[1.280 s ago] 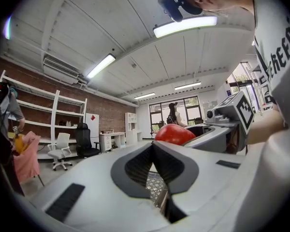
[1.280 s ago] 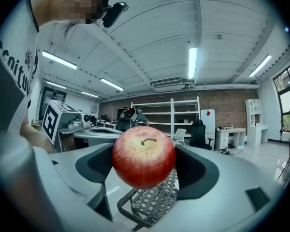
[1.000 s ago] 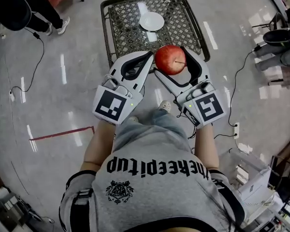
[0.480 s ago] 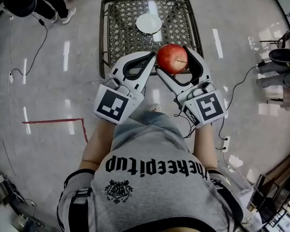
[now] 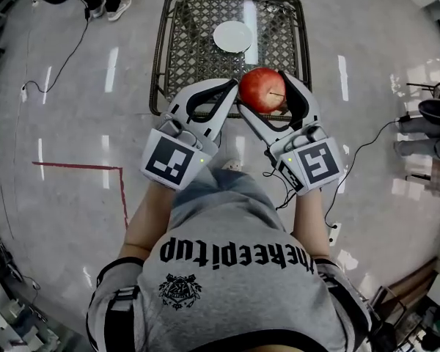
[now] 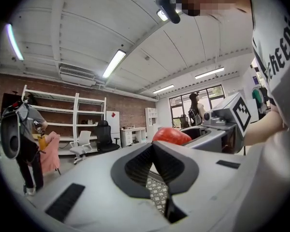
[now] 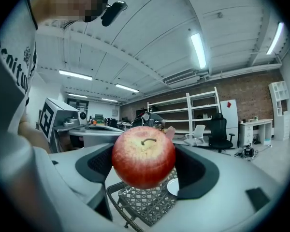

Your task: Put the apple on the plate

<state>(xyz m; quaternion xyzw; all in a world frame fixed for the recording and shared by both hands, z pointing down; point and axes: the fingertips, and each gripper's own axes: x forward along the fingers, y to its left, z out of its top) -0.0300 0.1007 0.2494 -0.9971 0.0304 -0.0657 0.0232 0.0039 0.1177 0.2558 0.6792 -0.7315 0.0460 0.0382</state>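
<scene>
My right gripper (image 5: 265, 94) is shut on a red apple (image 5: 262, 89), stem toward me, held in the air just short of the near edge of a dark lattice-top table (image 5: 182, 50). The apple (image 7: 143, 155) fills the middle of the right gripper view, between both jaws. A small white plate (image 5: 232, 37) sits on the far half of the table, and its edge (image 7: 172, 187) peeks out below the apple. My left gripper (image 5: 231, 92) hovers beside the right one, jaws closed together with nothing held; in its own view the jaw pads (image 6: 153, 164) meet and the apple (image 6: 171, 136) shows behind.
The table rim (image 5: 160, 64) is a dark metal frame on a shiny grey floor. Red tape (image 5: 81, 167) marks the floor at left. A cable (image 5: 73, 42) runs past a standing person's feet (image 5: 106, 2) at top left. More cables (image 5: 367, 152) trail at right.
Both grippers, with the apple, have kept their pose while the person has stepped forward; the table and plate now lie closer under the grippers and more centred.
</scene>
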